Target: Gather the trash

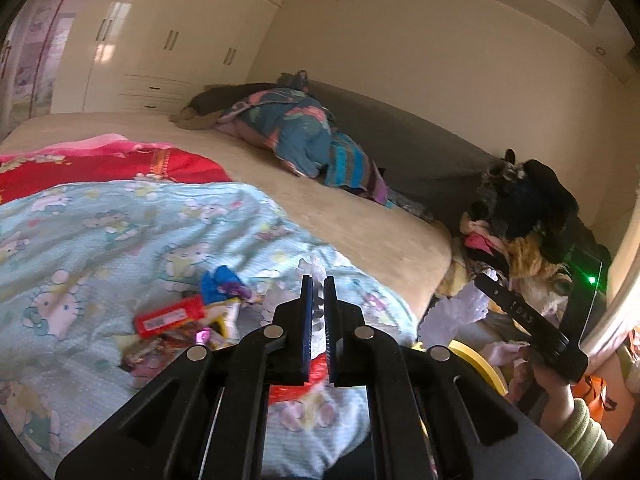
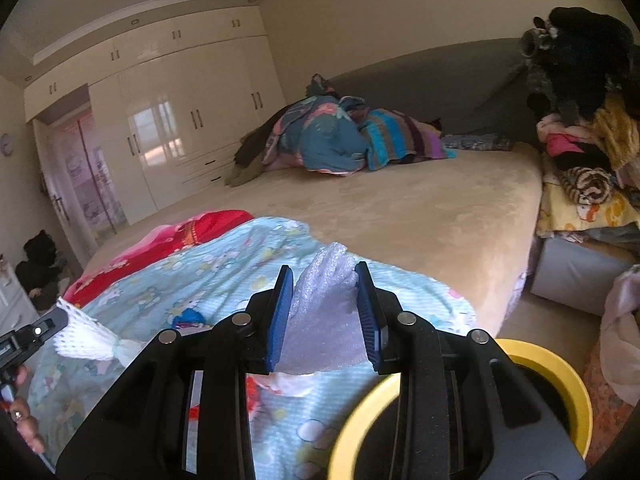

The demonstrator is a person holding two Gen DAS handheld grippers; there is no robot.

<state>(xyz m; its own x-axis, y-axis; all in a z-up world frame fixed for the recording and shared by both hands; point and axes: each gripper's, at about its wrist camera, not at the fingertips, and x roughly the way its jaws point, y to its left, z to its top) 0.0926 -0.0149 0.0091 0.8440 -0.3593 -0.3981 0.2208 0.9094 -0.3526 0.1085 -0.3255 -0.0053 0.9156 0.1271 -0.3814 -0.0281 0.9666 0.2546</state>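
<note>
Through your left wrist camera, your left gripper (image 1: 319,284) has its blue pads nearly together, pinching a white foam fruit net (image 1: 314,270) above the pale blue cartoon-print quilt (image 1: 100,232). More trash waits near left on that quilt: a red rectangular snack packet (image 1: 170,316), a crumpled blue wrapper (image 1: 220,284) and shiny foil wrappers (image 1: 160,350). Far right, your right gripper (image 1: 486,280) lifts its own white scrap, apparently heading binward.

Through your right wrist camera, your right gripper's fingers stand apart but pressed against a wad of translucent white bubble-foam sheet (image 2: 326,312). The round yellow-rimmed bin (image 2: 560,368) sits just below, near right; its inside looks dark, so I cannot tell its contents. Holding over it suits a drop.
</note>
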